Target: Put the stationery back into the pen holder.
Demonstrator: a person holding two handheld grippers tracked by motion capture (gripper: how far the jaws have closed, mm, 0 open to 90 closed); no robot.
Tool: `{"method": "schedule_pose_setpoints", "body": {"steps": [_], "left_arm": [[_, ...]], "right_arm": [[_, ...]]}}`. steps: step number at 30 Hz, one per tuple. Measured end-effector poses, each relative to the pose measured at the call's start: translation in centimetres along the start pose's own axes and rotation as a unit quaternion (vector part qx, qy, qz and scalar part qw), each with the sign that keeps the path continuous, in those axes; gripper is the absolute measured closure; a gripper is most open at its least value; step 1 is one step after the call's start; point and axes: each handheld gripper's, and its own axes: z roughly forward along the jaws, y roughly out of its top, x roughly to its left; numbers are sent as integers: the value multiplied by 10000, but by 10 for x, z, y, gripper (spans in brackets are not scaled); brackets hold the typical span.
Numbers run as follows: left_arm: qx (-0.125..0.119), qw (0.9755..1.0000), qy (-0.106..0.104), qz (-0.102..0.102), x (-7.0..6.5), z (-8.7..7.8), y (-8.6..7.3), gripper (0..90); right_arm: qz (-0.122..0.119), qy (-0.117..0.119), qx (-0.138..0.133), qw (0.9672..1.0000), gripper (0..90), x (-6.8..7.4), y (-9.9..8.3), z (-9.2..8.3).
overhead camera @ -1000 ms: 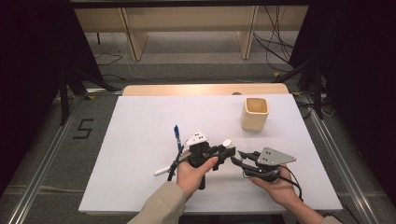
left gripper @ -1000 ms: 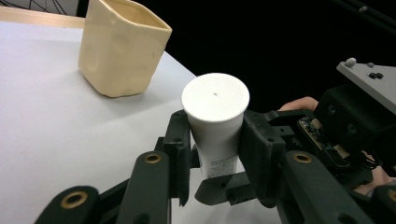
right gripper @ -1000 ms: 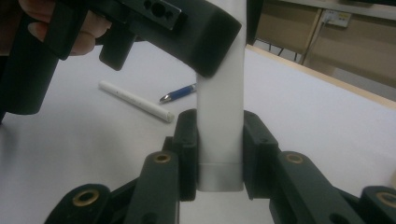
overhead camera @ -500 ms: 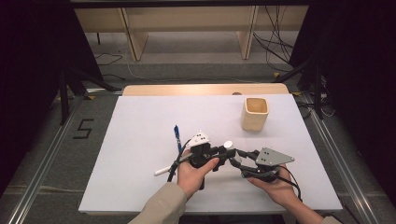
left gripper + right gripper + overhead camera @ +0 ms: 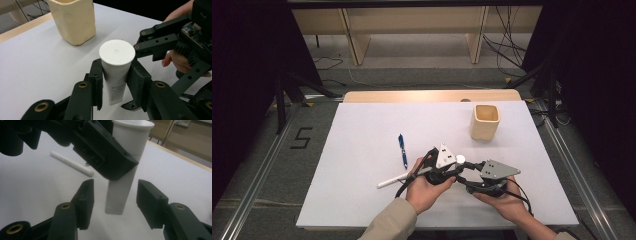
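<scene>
Right hand-held gripper (image 5: 112, 202) has just been opening its jaws, which now stand clear on both sides of the white tube (image 5: 116, 70). Left hand-held gripper (image 5: 115, 82) clamps that tube upright above the white table (image 5: 362, 135), between a blue pen (image 5: 402, 150) and a cream cup (image 5: 485, 121); cables cross the grey floor (image 5: 422, 55) behind.

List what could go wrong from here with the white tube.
1. The left gripper alone clamps the white tube; the right gripper, its jaws just opened, stands off it, so the tube might slip or tilt.
2. The two grippers sit close and could knock together.
3. The beige cup stands nearby; a swing might tip it.
</scene>
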Motion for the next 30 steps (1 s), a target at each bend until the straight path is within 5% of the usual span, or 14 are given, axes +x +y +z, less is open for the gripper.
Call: {"method": "schedule_pose_setpoints", "body": {"steps": [10, 24, 30], "left_arm": [[-25, 9999, 5, 168, -2, -1, 1, 671], [-199, 9997, -83, 73, -1, -2, 2, 663], [-553, 9984, 129, 38, 5, -21, 1, 388]], "right_arm": [[142, -81, -137, 9998, 559, 0, -1, 4], [455, -58, -359, 9983, 711, -2, 0, 2], [801, -251, -371, 9958, 711, -14, 1, -3]]}}
